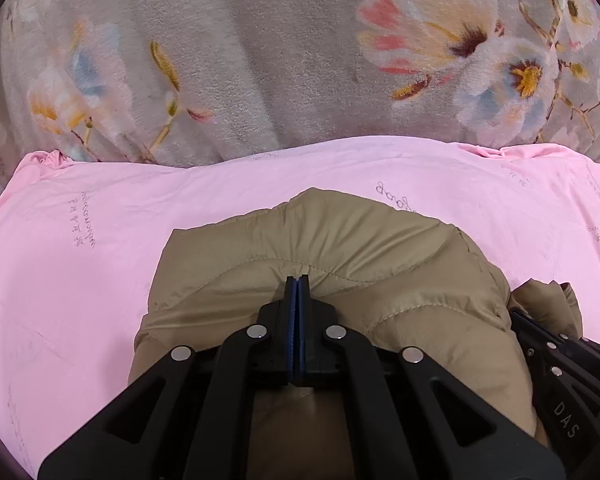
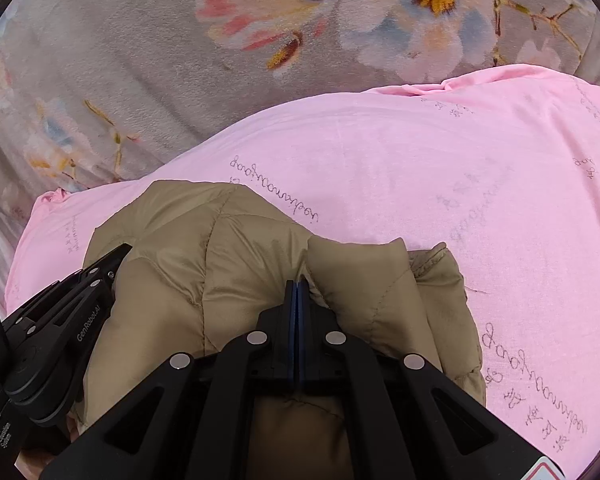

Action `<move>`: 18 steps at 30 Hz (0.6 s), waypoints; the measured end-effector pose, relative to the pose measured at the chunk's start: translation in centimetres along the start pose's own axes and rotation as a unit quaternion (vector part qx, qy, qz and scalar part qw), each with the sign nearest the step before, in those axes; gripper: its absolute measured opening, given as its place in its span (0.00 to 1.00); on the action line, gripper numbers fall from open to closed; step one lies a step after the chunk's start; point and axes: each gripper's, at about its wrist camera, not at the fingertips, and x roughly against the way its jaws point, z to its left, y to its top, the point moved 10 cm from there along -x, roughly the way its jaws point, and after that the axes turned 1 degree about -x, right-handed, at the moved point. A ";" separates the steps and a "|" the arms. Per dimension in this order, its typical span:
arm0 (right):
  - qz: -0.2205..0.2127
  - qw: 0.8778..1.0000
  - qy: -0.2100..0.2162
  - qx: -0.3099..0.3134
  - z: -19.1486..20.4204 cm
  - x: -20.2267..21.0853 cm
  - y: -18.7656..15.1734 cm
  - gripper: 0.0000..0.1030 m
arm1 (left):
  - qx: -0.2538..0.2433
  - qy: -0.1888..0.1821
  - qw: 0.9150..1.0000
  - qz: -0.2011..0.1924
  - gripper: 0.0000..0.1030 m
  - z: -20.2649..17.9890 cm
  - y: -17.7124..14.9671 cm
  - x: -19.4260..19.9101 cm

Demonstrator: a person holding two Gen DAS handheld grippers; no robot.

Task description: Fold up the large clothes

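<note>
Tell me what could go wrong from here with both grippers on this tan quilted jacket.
Left gripper and right gripper each pinch only a small pucker of the tan quilted jacket, so the slick fabric may slip out. Dragging it could also wrinkle the pink printed sheet underneath.

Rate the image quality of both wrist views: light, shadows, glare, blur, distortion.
Left wrist view: soft even light, faint shadow under the tan quilted jacket, no glare, sharp on the left gripper; strong fisheye bend in the pink sheet edge, dark corners. Right wrist view: same lighting, right gripper crisp, floral blanket slightly soft near the rim.
</note>
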 end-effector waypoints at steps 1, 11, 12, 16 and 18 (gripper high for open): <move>0.000 1.000 -0.001 0.000 0.0 0.0 0.0 0.00 | 0.000 0.001 1.000 -0.001 0.00 0.0 0.0 0.0; -0.021 1.000 0.004 0.015 -0.2 3.8 0.7 0.01 | 0.019 0.018 1.000 0.013 0.05 1.3 -0.4 2.6; -0.040 0.999 0.003 0.028 0.1 5.7 0.9 0.05 | 0.032 0.005 0.999 0.012 0.05 1.8 -0.6 4.1; -0.071 0.993 -0.012 0.096 2.0 10.7 -0.6 0.07 | 0.034 -0.005 0.999 0.008 0.05 2.8 -2.1 8.2; -0.074 0.989 -0.016 0.124 2.7 11.8 -2.4 0.07 | 0.031 -0.009 0.999 0.005 0.05 2.9 -3.4 9.7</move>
